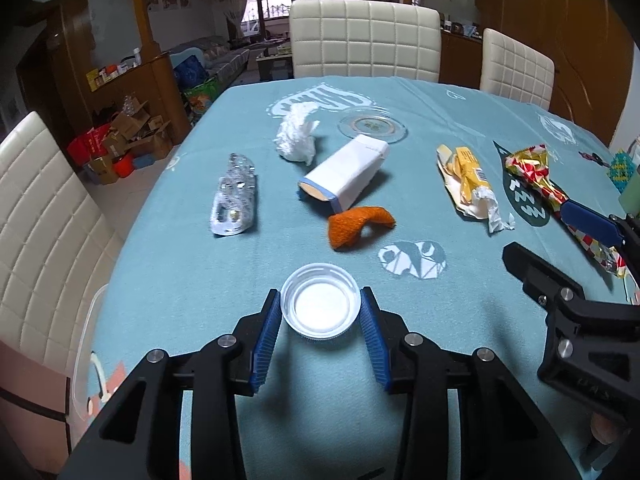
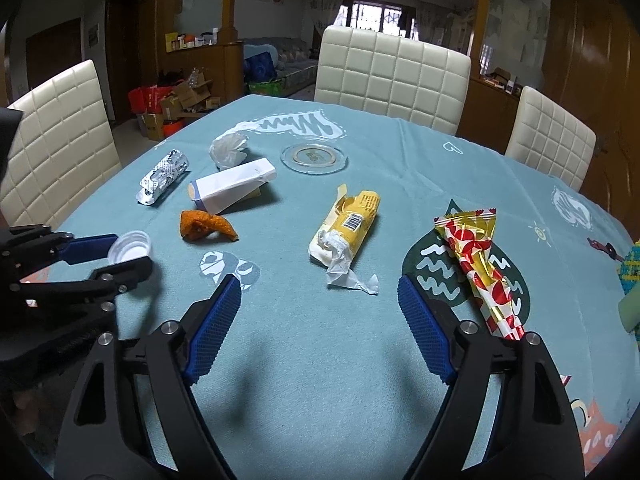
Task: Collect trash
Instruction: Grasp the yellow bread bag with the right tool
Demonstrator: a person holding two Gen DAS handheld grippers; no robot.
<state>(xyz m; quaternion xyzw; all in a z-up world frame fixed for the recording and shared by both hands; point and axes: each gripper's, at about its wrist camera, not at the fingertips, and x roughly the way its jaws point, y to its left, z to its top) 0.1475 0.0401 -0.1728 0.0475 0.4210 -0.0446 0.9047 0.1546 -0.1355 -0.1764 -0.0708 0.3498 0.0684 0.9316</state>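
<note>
Left gripper, seen from its own wrist camera: a round white plastic bottle cap, lying open side up on the teal printed tablecloth, sits directly between the two blue ribbed pads. The jaws stand narrow, set close about the cap's rim on either side; the tips appear to touch the rim, but whether they press on it cannot be told. The right wrist view shows the same cap framed by the left gripper's fingers at the left edge.

Right gripper: jaws wide, nothing between the pads but bare cloth. A crumpled yellow snack wrapper with torn white paper lies ahead of the gap, apart from both pads. A long red-and-gold foil cone wrapper lies just outside the right-hand finger, its narrow end running behind that finger.

Further trash on the cloth, left wrist view: an orange knitted scrap just beyond the cap; a white carton with blue trim on its side; a crumpled white tissue; a rolled silver blister pack; a clear glass dish behind the carton.
</note>
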